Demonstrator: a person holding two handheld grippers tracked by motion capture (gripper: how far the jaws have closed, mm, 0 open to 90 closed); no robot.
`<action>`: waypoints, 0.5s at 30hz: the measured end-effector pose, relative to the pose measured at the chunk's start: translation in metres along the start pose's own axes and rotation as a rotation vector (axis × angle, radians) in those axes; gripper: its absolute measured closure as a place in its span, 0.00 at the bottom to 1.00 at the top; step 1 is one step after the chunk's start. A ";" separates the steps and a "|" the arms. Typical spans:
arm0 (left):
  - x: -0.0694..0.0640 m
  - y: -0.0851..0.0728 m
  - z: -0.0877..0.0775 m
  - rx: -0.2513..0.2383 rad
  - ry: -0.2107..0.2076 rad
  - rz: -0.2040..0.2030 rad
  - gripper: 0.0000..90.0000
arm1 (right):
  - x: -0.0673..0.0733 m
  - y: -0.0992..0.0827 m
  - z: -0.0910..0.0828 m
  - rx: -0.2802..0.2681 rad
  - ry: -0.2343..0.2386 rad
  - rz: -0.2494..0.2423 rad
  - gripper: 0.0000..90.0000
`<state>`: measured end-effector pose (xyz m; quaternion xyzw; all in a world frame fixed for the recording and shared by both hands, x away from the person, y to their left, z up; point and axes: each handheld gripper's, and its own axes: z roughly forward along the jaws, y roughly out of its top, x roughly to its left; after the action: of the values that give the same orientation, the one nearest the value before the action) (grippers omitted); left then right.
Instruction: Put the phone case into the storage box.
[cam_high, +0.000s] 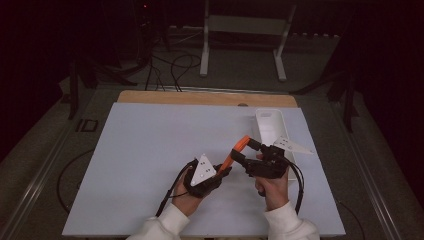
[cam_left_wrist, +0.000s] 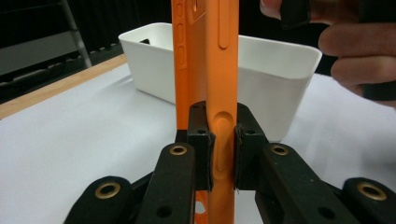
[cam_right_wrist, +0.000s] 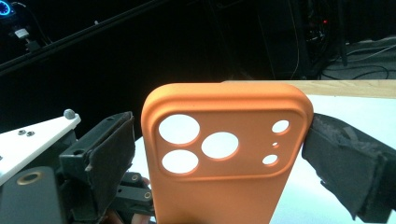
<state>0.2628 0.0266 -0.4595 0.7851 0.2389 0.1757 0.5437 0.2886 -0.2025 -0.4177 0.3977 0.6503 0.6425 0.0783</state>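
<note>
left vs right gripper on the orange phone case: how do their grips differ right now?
The left gripper is shut on the orange silicone phone case, pads pressed on its thin side edge; the right gripper stands wide, spanning the case's camera-hole end. The left gripper's pads squeeze the case; of the right gripper's, one pad is clearly apart and the other sits at the edge. Both are hand-held over the white table by the white rectangular bin.

The high view looks down over the table (cam_high: 150, 150) from above, while both gripper views sit close on the orange case (cam_left_wrist: 219, 70).
</note>
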 end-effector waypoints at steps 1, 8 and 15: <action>0.000 0.000 0.000 -0.007 -0.010 -0.007 0.90 | 0.000 0.000 0.000 -0.005 -0.003 -0.003 0.13; 0.002 0.000 0.000 -0.018 -0.049 -0.036 0.89 | -0.001 0.000 0.000 -0.004 -0.010 -0.014 0.14; 0.002 -0.001 0.001 -0.023 -0.077 -0.051 0.89 | -0.002 0.000 0.002 0.004 -0.016 -0.009 0.14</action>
<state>0.2651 0.0276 -0.4605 0.7786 0.2355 0.1342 0.5659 0.2911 -0.2020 -0.4190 0.4003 0.6525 0.6377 0.0856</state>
